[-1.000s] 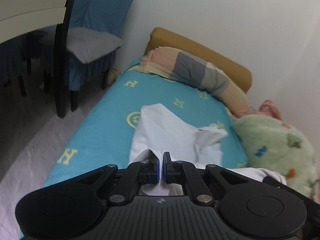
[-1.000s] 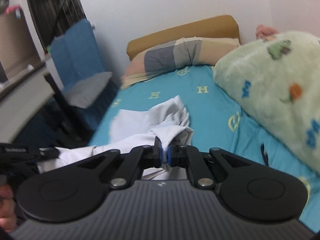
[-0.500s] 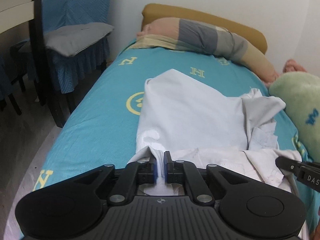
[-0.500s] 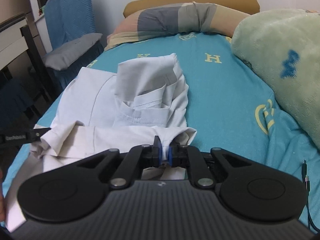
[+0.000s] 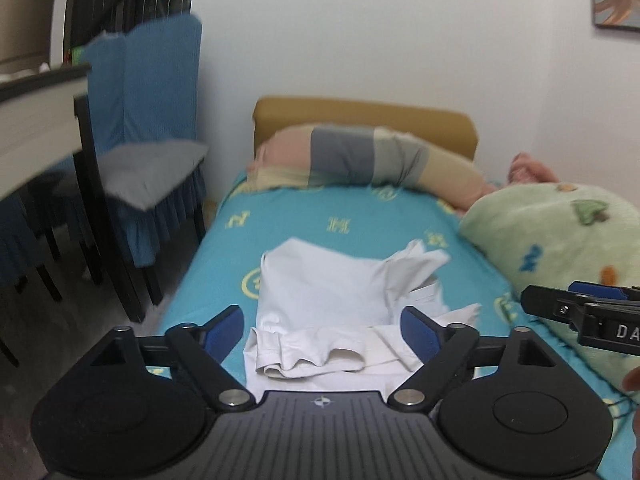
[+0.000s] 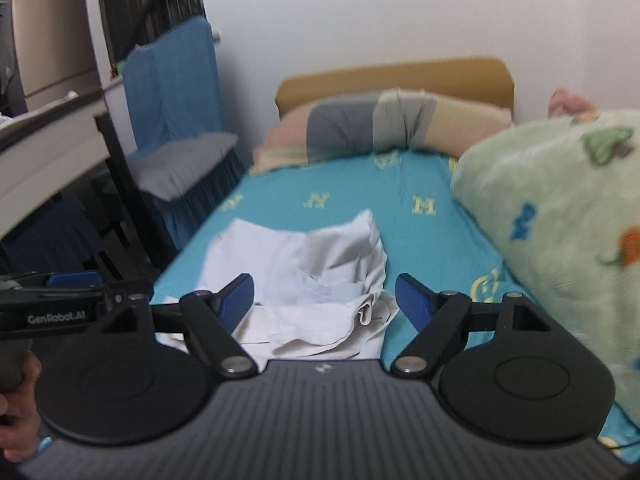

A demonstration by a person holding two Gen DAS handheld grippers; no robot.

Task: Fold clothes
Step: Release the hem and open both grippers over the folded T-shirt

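A white shirt lies partly folded on the turquoise bed sheet, its near hem bunched toward me. My left gripper hangs above that near edge, its jaws opening wide, and the blue pads do not touch the cloth. In the right wrist view the same shirt lies below my right gripper, whose jaws are also opening with nothing pressed between them. The right gripper's tip shows at the right of the left wrist view. The left gripper's tip shows at the left of the right wrist view.
A striped pillow lies against the tan headboard. A green fleece blanket is piled on the bed's right side. Left of the bed stand a blue-covered chair with a grey cushion and a table.
Both grippers were shut on the shirt's near edge, laid it on the bed, then let go and spread wide. Both have pulled back and risen from the cloth.
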